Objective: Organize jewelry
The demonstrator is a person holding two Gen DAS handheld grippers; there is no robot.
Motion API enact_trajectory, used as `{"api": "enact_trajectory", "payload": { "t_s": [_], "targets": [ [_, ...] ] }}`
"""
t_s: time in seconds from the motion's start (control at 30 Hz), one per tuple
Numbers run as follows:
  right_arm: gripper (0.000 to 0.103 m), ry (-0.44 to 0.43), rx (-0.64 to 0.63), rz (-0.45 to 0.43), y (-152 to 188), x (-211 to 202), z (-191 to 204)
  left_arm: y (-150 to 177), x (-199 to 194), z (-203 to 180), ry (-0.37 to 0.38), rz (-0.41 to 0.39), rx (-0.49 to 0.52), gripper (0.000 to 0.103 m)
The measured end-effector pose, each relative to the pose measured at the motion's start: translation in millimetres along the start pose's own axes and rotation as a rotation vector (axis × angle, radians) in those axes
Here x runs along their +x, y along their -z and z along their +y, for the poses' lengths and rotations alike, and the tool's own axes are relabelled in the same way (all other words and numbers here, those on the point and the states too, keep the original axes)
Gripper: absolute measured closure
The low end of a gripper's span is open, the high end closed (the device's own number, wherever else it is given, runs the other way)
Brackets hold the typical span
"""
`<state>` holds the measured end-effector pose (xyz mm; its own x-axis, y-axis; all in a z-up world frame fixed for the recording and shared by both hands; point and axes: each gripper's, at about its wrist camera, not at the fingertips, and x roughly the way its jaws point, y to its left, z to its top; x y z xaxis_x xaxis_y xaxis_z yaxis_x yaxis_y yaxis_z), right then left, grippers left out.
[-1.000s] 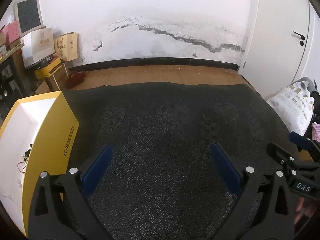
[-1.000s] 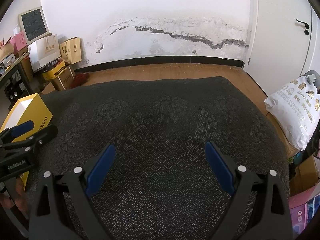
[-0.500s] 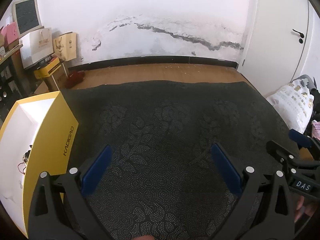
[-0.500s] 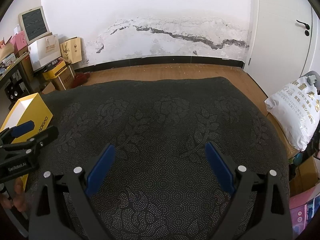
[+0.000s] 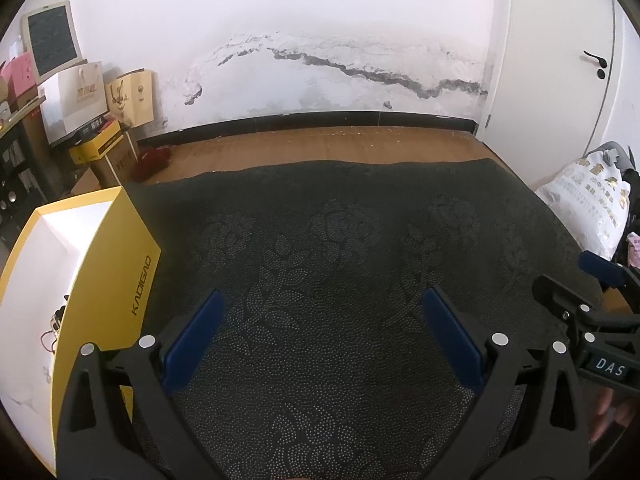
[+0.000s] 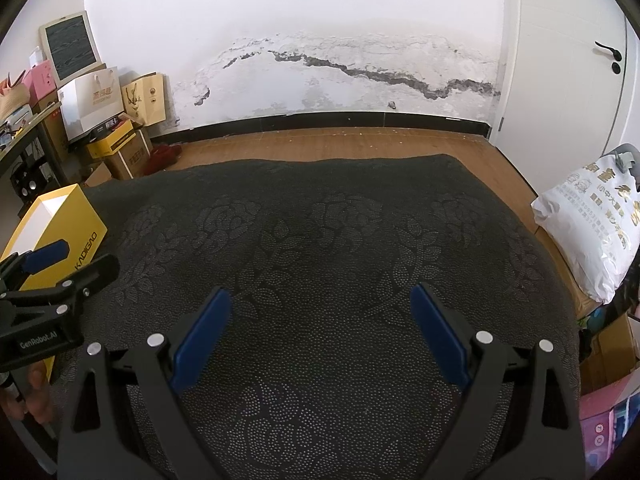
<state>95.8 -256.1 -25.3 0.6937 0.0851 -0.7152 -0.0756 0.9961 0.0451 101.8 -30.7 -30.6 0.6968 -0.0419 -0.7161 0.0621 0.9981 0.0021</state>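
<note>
- Left wrist view: left gripper (image 5: 320, 320) hangs over the dark cloth (image 5: 340, 248), jaws apart, empty.
- Right gripper (image 6: 320, 316) likewise wide apart, empty.
- Jewelry (image 5: 54, 326), small and hard to make out, lies inside the yellow box (image 5: 112, 272) at left.
- The cloth bears no pieces; the sorting looks either finished or unstarted.
</note>
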Motion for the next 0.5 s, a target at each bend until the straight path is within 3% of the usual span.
{"api": "enact_trajectory", "payload": {
  "t_s": [0.5],
  "targets": [
    [0.015,-0.007,-0.007,0.003,-1.1,2.9,3.8,0.3,0.9,1.5,-0.003,0.006,0.0,0.006]
  ]
}}
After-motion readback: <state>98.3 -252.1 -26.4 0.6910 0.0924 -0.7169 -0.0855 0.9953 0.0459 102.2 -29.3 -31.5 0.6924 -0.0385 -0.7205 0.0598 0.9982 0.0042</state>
